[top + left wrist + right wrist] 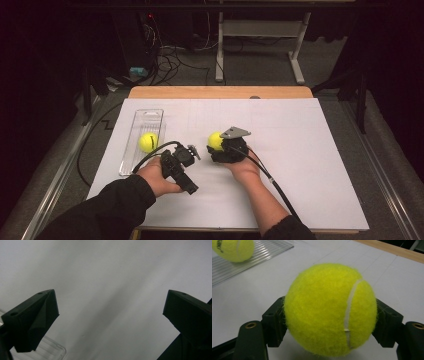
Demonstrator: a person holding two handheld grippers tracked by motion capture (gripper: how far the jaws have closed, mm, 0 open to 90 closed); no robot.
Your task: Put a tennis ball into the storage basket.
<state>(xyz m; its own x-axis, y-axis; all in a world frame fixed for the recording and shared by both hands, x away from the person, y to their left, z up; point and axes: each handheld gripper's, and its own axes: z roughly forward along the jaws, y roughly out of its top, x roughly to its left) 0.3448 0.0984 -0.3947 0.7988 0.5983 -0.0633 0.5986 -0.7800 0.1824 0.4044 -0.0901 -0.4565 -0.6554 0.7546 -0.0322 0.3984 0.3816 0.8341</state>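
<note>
The right gripper (329, 322) is clenching a yellow tennis ball (329, 310) mid-sheet on the white sheet (300, 150). The second tennis ball (234, 248) is lying in the clear tray (150, 117), showing black lettering too cropped to read. The left gripper (110, 315) is hovering with jaws spread wide and empty beside the tray corner.

Black sleeves (120, 207) (black hand-held grippers)

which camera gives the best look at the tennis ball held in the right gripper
The right gripper view: the held tennis ball sits close up between the right gripper jaws, seam plain. The high view shows it small, partly behind that gripper. The left gripper view faces white tabletop.
</note>
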